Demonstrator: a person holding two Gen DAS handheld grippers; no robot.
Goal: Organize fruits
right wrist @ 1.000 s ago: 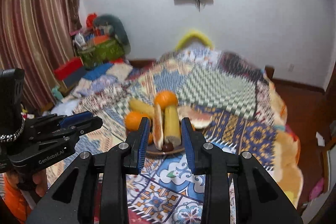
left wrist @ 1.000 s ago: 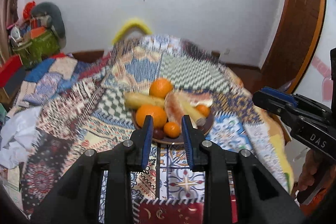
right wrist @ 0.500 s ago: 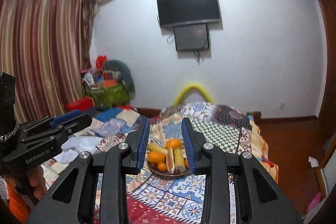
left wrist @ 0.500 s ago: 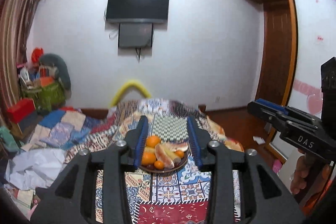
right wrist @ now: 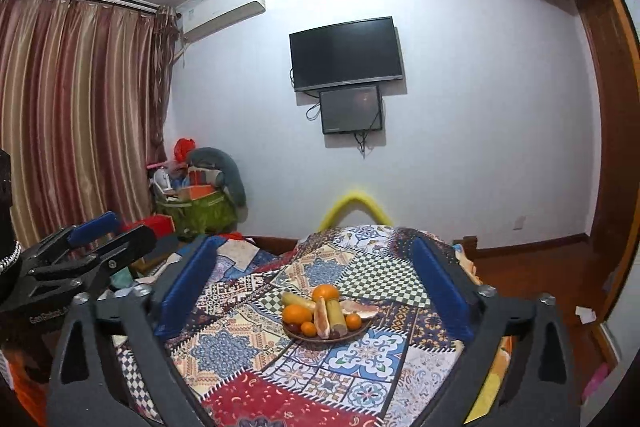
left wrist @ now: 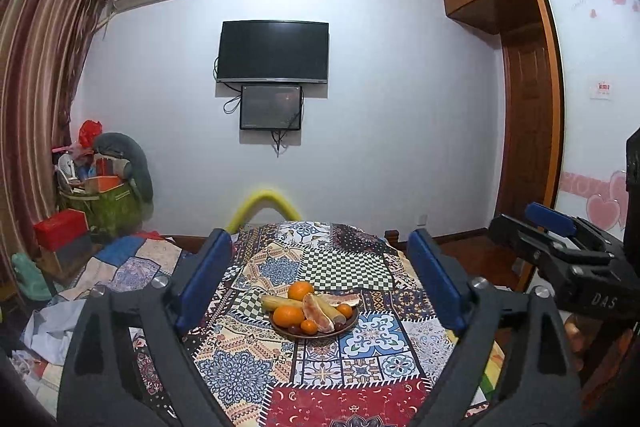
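From the left wrist view, the left gripper (left wrist: 320, 267) has just been opening; its black plastic jaws with ribbed blue pads now stand wide, and nothing is between them. Well beyond them a round dark plate (left wrist: 348, 327) sits on the quilt (left wrist: 240, 367), a patchwork of checks, tiles and flower prints. On the plate lie round oranges (left wrist: 289, 315), long yellow bananas (left wrist: 278, 303), pale pink curved slices of peeled fruit (left wrist: 314, 313) and some small dark grapes (left wrist: 294, 328). The right gripper (left wrist: 560, 251) is at the right edge, its grip hard to judge here.

From the right wrist view, the right gripper (right wrist: 320, 275) has also just been opening and is wide and empty. The plate (right wrist: 362, 329) stays far ahead on the quilt (right wrist: 360, 359). Behind it there is a smooth white wall (right wrist: 480, 107) with a flat black TV (right wrist: 346, 53), a striped curtain (right wrist: 72, 115) on the left, and wooden doors (right wrist: 608, 107) on the right.
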